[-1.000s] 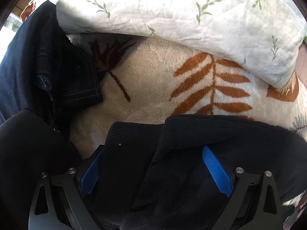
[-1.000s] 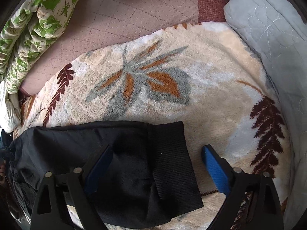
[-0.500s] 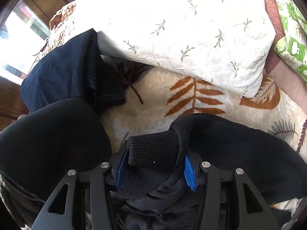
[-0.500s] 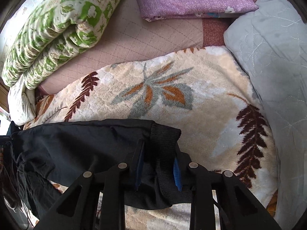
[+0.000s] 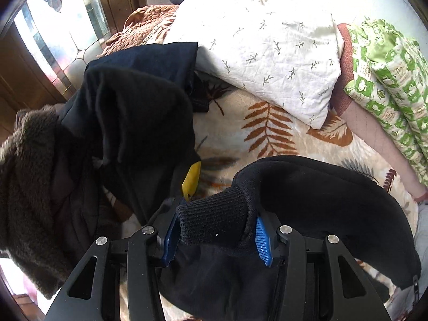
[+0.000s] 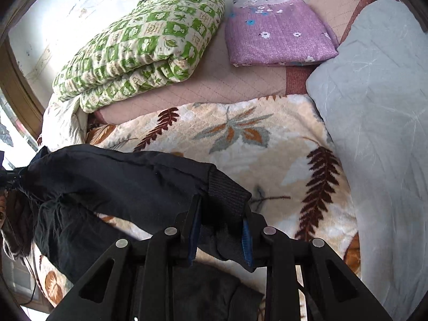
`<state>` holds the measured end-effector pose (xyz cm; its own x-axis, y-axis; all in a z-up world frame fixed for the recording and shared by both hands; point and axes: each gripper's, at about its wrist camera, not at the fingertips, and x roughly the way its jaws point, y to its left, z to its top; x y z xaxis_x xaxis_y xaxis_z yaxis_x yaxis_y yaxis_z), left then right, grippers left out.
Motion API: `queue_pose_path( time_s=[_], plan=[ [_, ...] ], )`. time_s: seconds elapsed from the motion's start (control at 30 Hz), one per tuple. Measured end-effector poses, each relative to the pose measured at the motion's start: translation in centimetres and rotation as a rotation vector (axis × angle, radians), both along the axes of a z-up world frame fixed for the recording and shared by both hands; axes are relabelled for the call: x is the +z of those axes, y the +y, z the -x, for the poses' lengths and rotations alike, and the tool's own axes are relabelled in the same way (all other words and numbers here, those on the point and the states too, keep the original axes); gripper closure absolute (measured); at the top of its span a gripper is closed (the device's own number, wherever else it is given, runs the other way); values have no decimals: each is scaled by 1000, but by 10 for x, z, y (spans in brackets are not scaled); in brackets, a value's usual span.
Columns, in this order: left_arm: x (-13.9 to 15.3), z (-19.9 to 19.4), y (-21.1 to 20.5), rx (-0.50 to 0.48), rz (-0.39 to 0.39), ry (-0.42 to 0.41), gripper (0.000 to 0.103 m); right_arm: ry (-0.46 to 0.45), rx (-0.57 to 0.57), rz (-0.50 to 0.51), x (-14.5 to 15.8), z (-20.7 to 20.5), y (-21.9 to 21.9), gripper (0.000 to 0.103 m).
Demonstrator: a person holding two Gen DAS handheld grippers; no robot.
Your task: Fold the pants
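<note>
The black pants (image 5: 321,195) hang between my two grippers above a cream fleece blanket with leaf prints (image 5: 270,133). My left gripper (image 5: 214,230) is shut on one ribbed cuff of the pants (image 5: 214,214). My right gripper (image 6: 220,230) is shut on the other ribbed cuff (image 6: 227,190). In the right wrist view the pants' leg (image 6: 120,176) stretches to the left and sags, and the blanket (image 6: 240,139) lies under it.
A heap of dark clothes (image 5: 128,123) and a brown furry garment (image 5: 24,187) lie at left. A white leaf-print pillow (image 5: 267,48), a green patterned quilt (image 6: 144,45), a folded purple blanket (image 6: 278,32) and a grey pillow (image 6: 379,107) ring the blanket.
Both grippers went from open around the cuffs to shut on them, then rose, lifting the pants off the blanket. More of the bed has come into view.
</note>
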<state>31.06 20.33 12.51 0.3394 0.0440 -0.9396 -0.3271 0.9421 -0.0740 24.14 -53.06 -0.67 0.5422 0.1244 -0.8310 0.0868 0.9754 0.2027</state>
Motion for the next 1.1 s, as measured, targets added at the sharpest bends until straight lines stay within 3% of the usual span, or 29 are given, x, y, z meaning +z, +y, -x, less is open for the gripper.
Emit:
queue_pose_path(
  time_s=[0.37, 0.5, 0.6, 0.7, 0.9, 1.0, 1.1],
  plan=[
    [-25, 128, 46, 36, 109, -2, 58, -15, -83, -202, -42, 135, -17, 77],
    [-49, 156, 70, 54, 180, 31, 58, 10, -174, -240, -60, 165, -34, 90],
    [-72, 165, 79, 52, 206, 62, 57, 24, -258, -280, -72, 185, -51, 90],
    [-74, 174, 77, -2, 146, 59, 54, 42, -298, -275, -78, 198, -58, 87],
    [-49, 199, 44, -85, -142, 8, 47, 26, -334, -311, -66, 207, -57, 86],
    [-34, 216, 38, -59, -184, -44, 41, 11, -377, -377, -59, 206, -61, 84],
    [-18, 235, 23, -75, -161, -93, 35, 9, -409, -471, -56, 199, -64, 71]
  ],
)
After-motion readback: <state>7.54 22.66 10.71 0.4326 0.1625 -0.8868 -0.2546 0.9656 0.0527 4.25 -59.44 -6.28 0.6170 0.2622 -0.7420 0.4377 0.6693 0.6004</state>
